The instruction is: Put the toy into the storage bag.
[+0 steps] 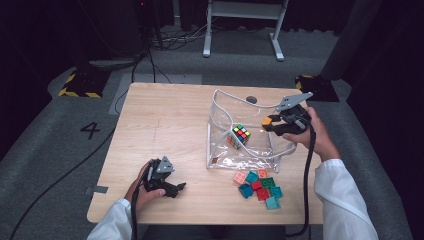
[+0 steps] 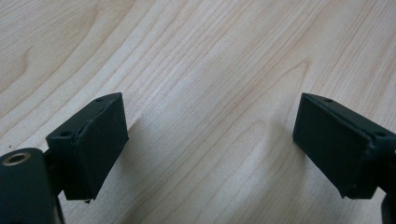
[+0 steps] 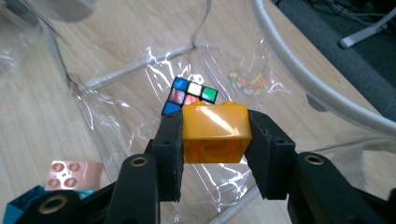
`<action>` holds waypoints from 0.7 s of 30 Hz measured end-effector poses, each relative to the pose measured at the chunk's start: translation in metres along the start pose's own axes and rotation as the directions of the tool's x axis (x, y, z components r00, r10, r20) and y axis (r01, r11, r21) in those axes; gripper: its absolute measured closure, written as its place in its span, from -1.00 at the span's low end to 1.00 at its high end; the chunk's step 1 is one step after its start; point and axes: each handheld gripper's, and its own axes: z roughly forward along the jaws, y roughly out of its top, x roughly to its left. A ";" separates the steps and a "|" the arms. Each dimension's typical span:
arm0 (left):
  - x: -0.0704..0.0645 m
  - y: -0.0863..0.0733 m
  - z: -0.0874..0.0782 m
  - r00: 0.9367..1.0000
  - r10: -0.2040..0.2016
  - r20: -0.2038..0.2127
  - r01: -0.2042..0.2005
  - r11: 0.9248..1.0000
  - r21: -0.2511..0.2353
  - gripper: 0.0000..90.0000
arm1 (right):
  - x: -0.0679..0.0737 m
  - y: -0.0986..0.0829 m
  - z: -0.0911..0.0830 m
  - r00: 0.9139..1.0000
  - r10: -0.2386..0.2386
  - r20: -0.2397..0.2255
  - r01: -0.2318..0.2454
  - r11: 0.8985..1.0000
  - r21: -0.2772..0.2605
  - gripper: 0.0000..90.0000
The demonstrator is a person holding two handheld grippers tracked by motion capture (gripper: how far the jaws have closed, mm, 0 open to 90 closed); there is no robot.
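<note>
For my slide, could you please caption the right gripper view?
Right gripper holds an orange brick above the clear pouch containing a puzzle cube.

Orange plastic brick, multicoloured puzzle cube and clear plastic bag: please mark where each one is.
Orange plastic brick point(image 3: 214, 132), right gripper view, its front face.
Multicoloured puzzle cube point(image 1: 241, 133), high view, its top face.
Clear plastic bag point(image 1: 218, 131), high view, its left wall.

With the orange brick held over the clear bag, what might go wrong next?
1. The right gripper pinches the orange brick only by its sides; a slip could drop it early.
2. The clear bag has soft walls and the left gripper rests apart, open, so the mouth may sag.
3. A released brick may hit the puzzle cube already inside and bounce.
</note>
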 end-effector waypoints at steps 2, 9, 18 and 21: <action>0.000 0.000 0.000 1.000 0.001 0.000 -0.001 1.000 0.000 -0.77 | -0.001 0.003 0.007 1.000 -0.017 0.005 0.017 0.999 0.038 0.31; 0.000 0.000 0.000 1.000 0.005 -0.001 -0.005 1.000 -0.002 -0.77 | -0.003 0.004 0.018 0.998 -0.051 0.029 0.046 0.988 0.146 0.31; 0.000 0.000 0.000 1.000 0.020 -0.007 -0.020 1.000 -0.003 -0.77 | -0.009 -0.008 0.013 0.996 -0.086 0.030 0.075 0.960 0.271 0.31; 0.000 0.000 0.000 1.000 0.015 -0.002 -0.016 1.000 -0.002 -0.77 | -0.013 -0.014 0.005 0.997 -0.069 0.045 0.055 0.964 0.262 0.31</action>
